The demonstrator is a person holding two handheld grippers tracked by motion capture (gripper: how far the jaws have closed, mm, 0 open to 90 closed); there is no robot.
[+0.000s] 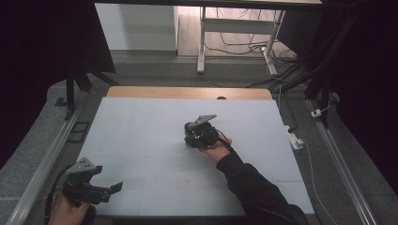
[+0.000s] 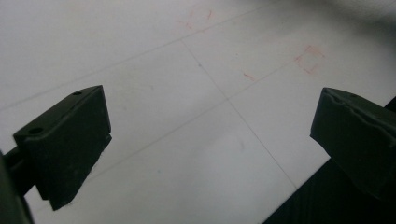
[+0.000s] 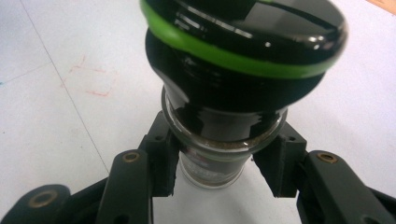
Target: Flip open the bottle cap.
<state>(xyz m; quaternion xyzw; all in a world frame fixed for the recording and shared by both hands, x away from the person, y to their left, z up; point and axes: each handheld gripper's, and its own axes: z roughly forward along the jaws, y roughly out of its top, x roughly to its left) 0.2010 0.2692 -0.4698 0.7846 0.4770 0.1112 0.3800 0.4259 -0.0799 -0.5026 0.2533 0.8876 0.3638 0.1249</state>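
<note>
Left gripper (image 1: 110, 191) sits nearest, at the desk (image 1: 141, 140) front-left edge, held by a hand (image 1: 68, 212); fingers (image 2: 65, 144) spread wide, nothing btwn them, faint red marks (image 2: 308, 58) on the white top beyond. Right gripper (image 1: 190, 138) is mid-desk, w/ its fingers (image 3: 161, 158) closed on either side of a glass jar (image 3: 219, 154) w/ black lid and green ring (image 3: 243, 60), dark contents inside; jar stands on the desk.

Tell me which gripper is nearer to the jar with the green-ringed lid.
Right. The right gripper has its jaws closed on the jar at mid-table; the left gripper is open, far away at the table's near left corner.
</note>
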